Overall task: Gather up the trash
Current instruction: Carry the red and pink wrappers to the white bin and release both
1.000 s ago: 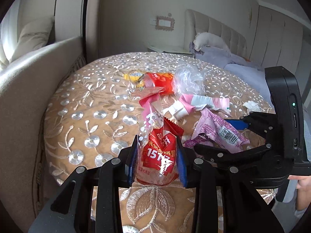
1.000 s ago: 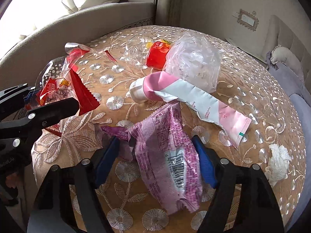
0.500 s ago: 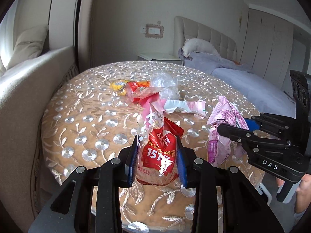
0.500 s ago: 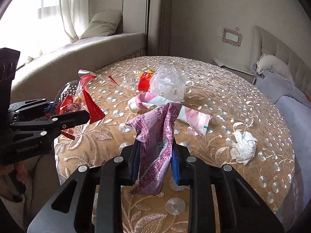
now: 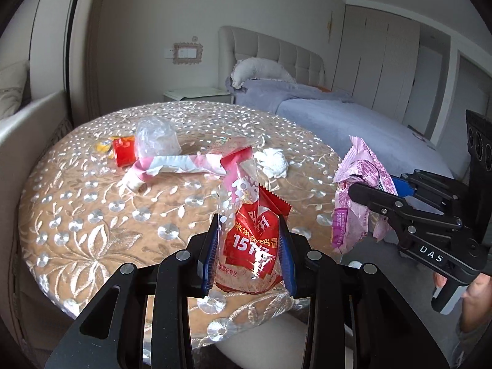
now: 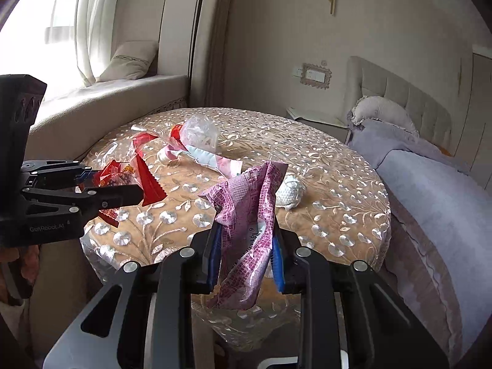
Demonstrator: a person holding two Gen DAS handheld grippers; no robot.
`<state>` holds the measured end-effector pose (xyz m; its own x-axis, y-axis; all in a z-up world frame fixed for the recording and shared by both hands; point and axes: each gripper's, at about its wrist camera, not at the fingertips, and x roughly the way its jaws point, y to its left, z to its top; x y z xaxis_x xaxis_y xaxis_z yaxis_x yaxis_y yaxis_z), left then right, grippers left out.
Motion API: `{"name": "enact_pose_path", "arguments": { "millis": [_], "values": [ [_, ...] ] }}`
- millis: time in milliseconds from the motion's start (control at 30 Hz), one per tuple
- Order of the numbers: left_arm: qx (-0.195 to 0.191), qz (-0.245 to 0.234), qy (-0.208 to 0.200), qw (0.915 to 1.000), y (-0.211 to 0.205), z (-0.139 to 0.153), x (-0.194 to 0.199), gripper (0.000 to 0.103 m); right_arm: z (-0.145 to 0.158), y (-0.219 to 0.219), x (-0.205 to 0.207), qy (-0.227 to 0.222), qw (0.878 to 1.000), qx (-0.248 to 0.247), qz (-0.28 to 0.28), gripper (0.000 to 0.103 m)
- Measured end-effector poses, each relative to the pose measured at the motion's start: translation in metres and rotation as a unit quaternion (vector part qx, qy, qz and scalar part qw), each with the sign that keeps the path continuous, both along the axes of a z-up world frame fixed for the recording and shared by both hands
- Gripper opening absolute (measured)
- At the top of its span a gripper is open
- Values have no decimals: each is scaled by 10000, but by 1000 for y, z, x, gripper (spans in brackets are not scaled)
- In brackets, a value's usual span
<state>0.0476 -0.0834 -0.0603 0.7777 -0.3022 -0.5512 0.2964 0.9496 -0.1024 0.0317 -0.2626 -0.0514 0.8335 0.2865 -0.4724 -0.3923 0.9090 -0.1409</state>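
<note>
Two pieces of trash are in hand at this moment. We find the left hand-held gripper point(image 5: 249, 255) clenched on a clear bag with a red snack wrapper inside point(image 5: 247, 230), held upright above the near edge of the bench point(image 5: 92, 215). The right hand-held gripper point(image 6: 246, 252) is clenched on a crumpled purple wrapper point(image 6: 249, 215), lifted clear of the cloth at the near right side of the bench.

Four items remain on the bench: a pink-and-white wrapper point(image 5: 178, 167) lying flat near the middle, a crumpled clear plastic bag point(image 5: 155, 138) just behind it, a red packet point(image 5: 123, 150) touching that bag on its left, and a white tissue wad point(image 5: 273, 163) to the right, apart from the rest.

We judge the step in hand to be the carry-off: both pickups are complete and both loads hang free. No bin or bag for disposal appears in either view, so we cannot state where the drop is to be made. The next move, in our judgement, calls for carrying both loads to a receptacle, releasing them there, then returning for the remaining four. Both wrappers are light and limp; a firm pinch should be kept during transit.
</note>
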Motion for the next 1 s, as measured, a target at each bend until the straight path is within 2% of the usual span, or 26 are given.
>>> {"name": "enact_pose_path", "arguments": {
  "millis": [200, 367, 667, 1000],
  "values": [
    [151, -592, 33, 9981, -57, -7, -11, 34, -4, -43, -26, -119, 9991, -64, -403, 29],
    [221, -1247, 169, 9918, -110, -20, -16, 34, -12, -80, -45, -93, 9967, -72, -807, 29],
    [237, -2459, 694, 9665, -197, -60, -26, 34, -30, -145, -70, 72, 9878, -1, -1557, 29],
    [518, -3083, 1077, 9438, -261, -88, -26, 34, -53, -188, -81, 250, 9785, 182, -2041, 29]
  ]
}}
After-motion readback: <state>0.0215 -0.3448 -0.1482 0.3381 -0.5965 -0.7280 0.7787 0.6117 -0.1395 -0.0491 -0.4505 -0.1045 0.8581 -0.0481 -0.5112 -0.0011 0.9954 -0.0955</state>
